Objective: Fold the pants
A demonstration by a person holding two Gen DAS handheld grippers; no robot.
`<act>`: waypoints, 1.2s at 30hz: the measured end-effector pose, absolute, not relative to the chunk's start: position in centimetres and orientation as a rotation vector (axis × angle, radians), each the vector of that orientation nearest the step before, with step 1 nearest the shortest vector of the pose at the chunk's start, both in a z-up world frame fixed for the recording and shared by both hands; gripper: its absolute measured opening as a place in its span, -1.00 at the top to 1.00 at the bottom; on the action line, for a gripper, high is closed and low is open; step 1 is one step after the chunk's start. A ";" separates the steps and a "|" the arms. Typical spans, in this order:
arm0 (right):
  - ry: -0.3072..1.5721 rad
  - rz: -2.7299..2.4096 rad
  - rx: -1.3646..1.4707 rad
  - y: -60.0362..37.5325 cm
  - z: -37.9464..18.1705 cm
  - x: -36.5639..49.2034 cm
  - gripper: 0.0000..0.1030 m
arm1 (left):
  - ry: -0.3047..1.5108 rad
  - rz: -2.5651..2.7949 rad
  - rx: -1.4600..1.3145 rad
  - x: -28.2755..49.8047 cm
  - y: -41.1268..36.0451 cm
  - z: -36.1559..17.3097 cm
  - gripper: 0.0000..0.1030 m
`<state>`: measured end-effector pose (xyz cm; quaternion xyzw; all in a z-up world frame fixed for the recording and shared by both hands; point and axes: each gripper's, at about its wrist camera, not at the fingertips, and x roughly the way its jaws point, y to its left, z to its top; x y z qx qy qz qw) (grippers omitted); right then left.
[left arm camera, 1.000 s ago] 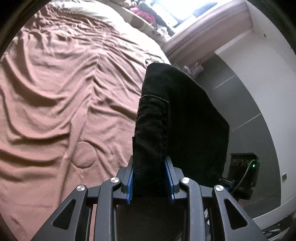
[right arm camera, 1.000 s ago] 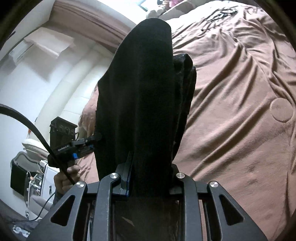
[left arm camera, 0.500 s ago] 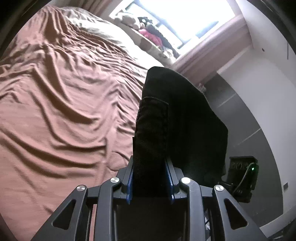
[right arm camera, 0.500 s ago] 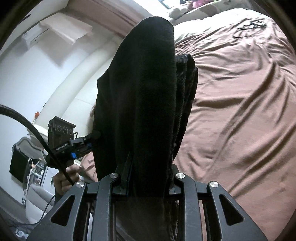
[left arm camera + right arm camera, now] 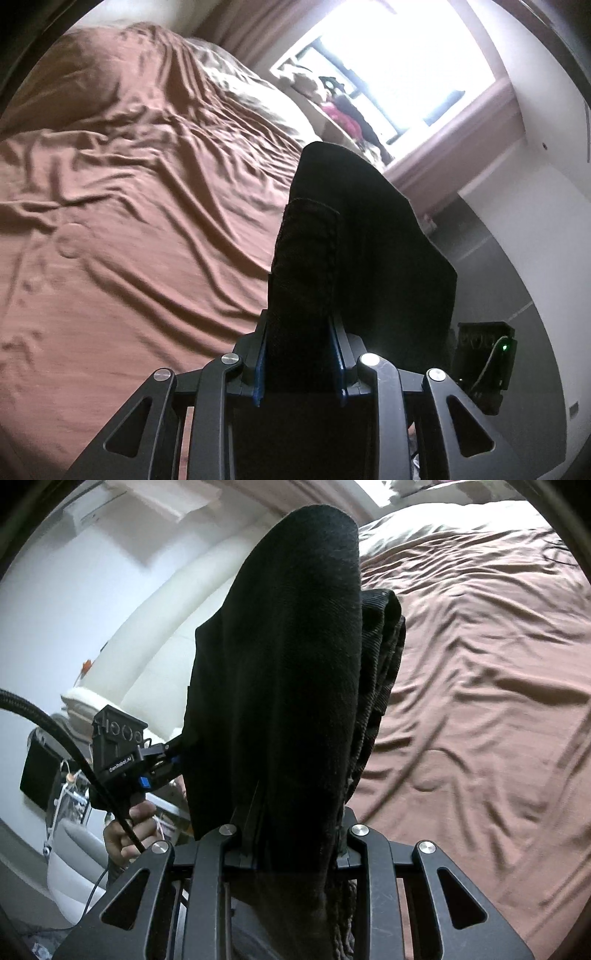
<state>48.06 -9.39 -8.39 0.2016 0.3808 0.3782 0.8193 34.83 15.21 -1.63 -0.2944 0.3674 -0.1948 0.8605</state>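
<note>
The black pants (image 5: 351, 251) hang in the air between both grippers, above a bed with a wrinkled brown sheet (image 5: 129, 221). My left gripper (image 5: 299, 354) is shut on a thick folded edge of the pants with a stitched seam. My right gripper (image 5: 295, 834) is shut on the other edge of the pants (image 5: 295, 646), which drape over it and hide its fingertips. In the right wrist view the left gripper's body (image 5: 122, 753) and the hand holding it show at the left, beside the cloth.
The brown sheet (image 5: 480, 701) fills the bed, with a pale pillow area (image 5: 255, 92) near the bright window (image 5: 399, 62). A sill with clutter (image 5: 343, 114) lies under the window. White walls and furniture (image 5: 74, 842) stand beside the bed.
Both grippers have lifted and tilted upward with the pants; the window and far end of the bed have come into view. Grip on the pants is unchanged.
</note>
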 end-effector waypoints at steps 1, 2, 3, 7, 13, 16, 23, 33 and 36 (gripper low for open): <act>0.818 0.818 0.421 -8.2 -8.4 48.5 0.56 | 0.765 -0.397 -0.626 34.6 16.0 -1.6 0.42; 0.823 0.828 0.413 -7.1 -8.5 49.0 0.57 | 0.760 -0.387 -0.633 34.4 16.8 -1.7 0.42; 0.827 0.838 0.407 -6.2 -8.5 49.4 0.57 | 0.750 -0.370 -0.640 34.2 17.9 -1.6 0.42; 0.841 0.883 0.380 -1.9 -8.4 51.1 0.57 | 0.722 -0.315 -0.660 33.3 21.5 -1.5 0.43; 0.869 0.963 0.329 5.4 -8.4 53.9 0.58 | 0.684 -0.232 -0.684 32.0 26.9 -1.1 0.43; 0.873 1.001 0.316 8.6 -8.4 54.8 0.58 | 0.670 -0.194 -0.687 31.4 29.7 -0.8 0.43; 0.891 1.070 0.315 16.2 -9.1 57.0 0.59 | 0.659 -0.124 -0.696 31.1 36.1 0.0 0.46; 0.935 1.151 0.344 27.4 -9.9 60.7 0.60 | 0.675 -0.029 -0.616 32.2 44.3 2.7 0.47; 0.938 1.148 0.399 30.3 -10.6 61.4 0.60 | 0.679 0.011 -0.601 32.2 46.8 2.9 0.47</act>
